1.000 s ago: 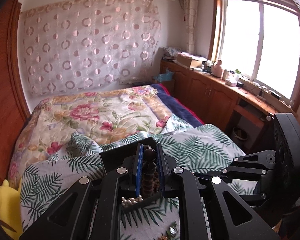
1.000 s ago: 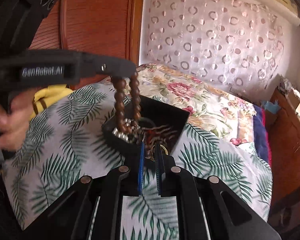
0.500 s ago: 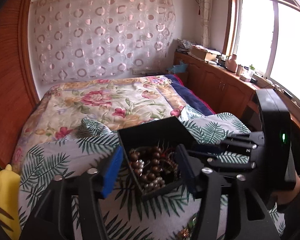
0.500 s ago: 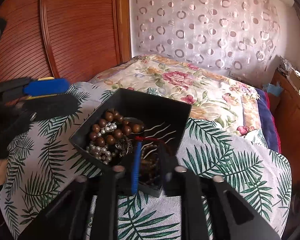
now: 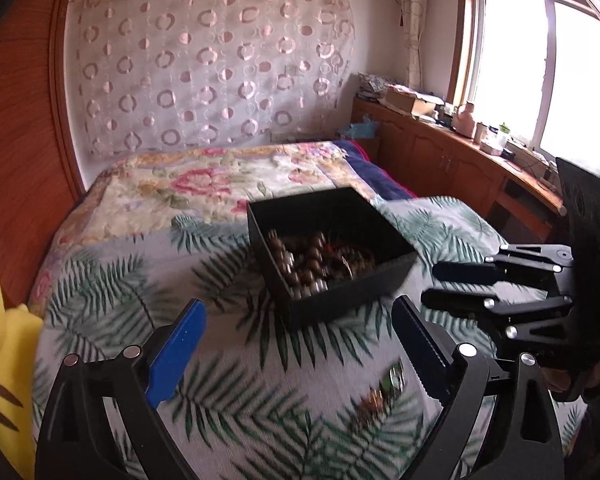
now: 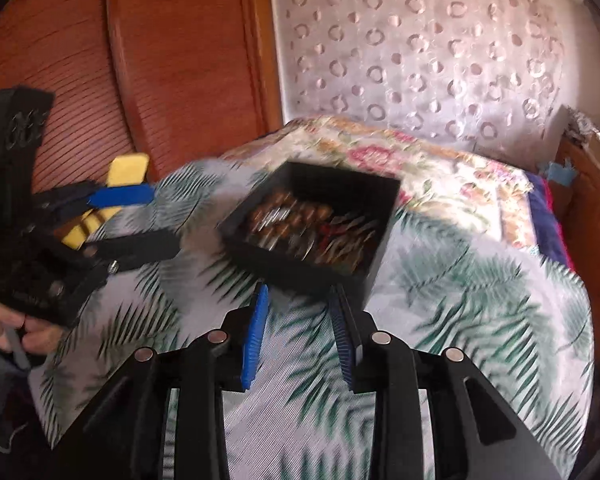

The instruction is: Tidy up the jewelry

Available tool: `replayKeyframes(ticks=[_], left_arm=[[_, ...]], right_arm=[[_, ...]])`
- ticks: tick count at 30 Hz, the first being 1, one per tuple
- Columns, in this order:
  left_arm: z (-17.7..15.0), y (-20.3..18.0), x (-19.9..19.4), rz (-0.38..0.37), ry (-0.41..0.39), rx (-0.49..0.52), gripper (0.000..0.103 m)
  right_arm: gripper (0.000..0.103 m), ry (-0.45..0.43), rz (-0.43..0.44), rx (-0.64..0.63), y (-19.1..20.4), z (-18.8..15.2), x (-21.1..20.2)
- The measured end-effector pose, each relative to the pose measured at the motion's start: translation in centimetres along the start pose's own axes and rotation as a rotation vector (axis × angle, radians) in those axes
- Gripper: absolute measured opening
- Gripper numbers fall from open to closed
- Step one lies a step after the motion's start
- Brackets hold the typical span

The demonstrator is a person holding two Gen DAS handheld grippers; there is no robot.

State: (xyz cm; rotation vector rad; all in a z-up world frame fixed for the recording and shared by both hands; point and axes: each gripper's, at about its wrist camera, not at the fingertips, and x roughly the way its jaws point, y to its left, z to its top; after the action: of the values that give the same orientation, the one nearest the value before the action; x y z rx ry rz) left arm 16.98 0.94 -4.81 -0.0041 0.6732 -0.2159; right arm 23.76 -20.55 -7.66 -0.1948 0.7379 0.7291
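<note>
A black open box [image 5: 352,292] sits on the palm-leaf blanket, holding brown bead strands and pearls [image 5: 308,260]. It also shows in the right wrist view [image 6: 380,248], with the jewelry [image 6: 300,224] inside. My left gripper [image 5: 298,316] is wide open and empty, pulled back in front of the box. My right gripper [image 6: 298,296] is open and empty, just short of the box's near edge; it shows at the right of the left wrist view [image 5: 448,284]. Loose jewelry pieces [image 5: 380,396] lie on the blanket near the left gripper.
The palm-leaf blanket [image 5: 240,400] covers the near part of the bed, a floral quilt [image 5: 204,184] the far part. A yellow plush [image 5: 0,360] lies at the left. A wooden headboard [image 6: 180,60] and a cabinet under the window [image 5: 460,160] flank the bed.
The brown bead strand, held in my left gripper a second ago, now lies in the box. My left gripper opened wide and drew back. My right gripper opened and drew back from the box.
</note>
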Motion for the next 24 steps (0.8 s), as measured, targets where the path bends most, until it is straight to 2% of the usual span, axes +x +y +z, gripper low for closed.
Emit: replayKeyframes(ticks=[6,10,15,16,17,18,19,24], left_arm=[[-3.3,-0.1,0.0,-0.012,0.07,0.028,0.09],[-4.6,0.0,0.1,-0.025,0.1,0.038,0.09],[-5.5,-0.5,0.2,-0.032,0.122,0.062,0.09],[-5.6,-0.7,0.3,-0.031,0.125,0.072,0.088],[-5.8,-0.9,0.4,-0.033,0.131,0.083,0.085],[-5.9,-1.1,0.4,-0.033,0.135,0.087,0.083],[-6.0,-1.2,0.4,-0.036,0.136,0.089,0.082],[-6.4,-1.7,0.6,-0.053,0.15,0.104,0.076]], right_arm=[[0.034,0.097,0.024,-0.045,2.1,-2.6,1.9],[0.034,0.128,0.036,-0.01,2.0,-2.6,3.2],[0.034,0.143,0.003,-0.018,2.6,-2.1,4.2],[0.029,0.145,0.0,-0.029,2.9,-2.1,4.2],[0.017,0.152,0.02,-0.045,3.4,-2.2,4.2],[0.014,0.161,0.027,-0.058,3.7,-2.2,4.1],[0.004,0.169,0.022,-0.085,4.1,-2.4,4.0],[0.001,0.163,-0.002,-0.099,4.1,-2.8,3.4]])
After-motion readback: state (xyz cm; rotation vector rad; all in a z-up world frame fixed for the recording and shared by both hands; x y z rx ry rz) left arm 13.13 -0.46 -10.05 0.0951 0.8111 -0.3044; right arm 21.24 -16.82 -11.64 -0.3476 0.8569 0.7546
